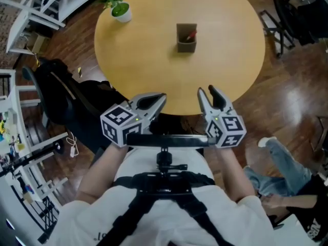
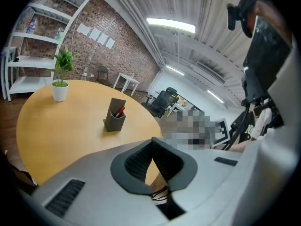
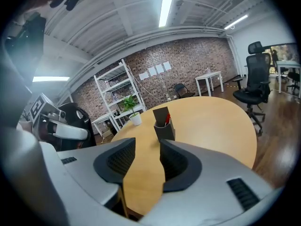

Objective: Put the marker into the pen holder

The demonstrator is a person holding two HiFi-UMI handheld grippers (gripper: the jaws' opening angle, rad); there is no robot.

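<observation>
**Q:** What is the largest thing in view?

**A:** A round wooden table (image 1: 154,60). A dark pen holder (image 1: 186,38) stands upright near its middle, and I will place everything else from that.

**Q:** Where are the two grippers?

**A:** Both are well apart from the pen holder, on its near side, held close to the person's body at the table's edge. The left gripper (image 1: 161,97) has its jaws brought together at the tips, with nothing between them. The right gripper (image 1: 207,91) has its jaws apart, and only bare tabletop shows through the gap. Neither carries anything. My judgement is that they rest back there because nothing is left to carry.

**Q:** What else is on the table?

**A:** A small potted plant (image 1: 120,9) sits beyond the pen holder and to its left, well apart from it. It looks clear of any reach.

**Q:** And the marker?

**A:** The red marker (image 1: 191,35) is inside the pen holder, with its end showing just above the rim. The holder's walls prop it up, so the task looks finished.
</observation>
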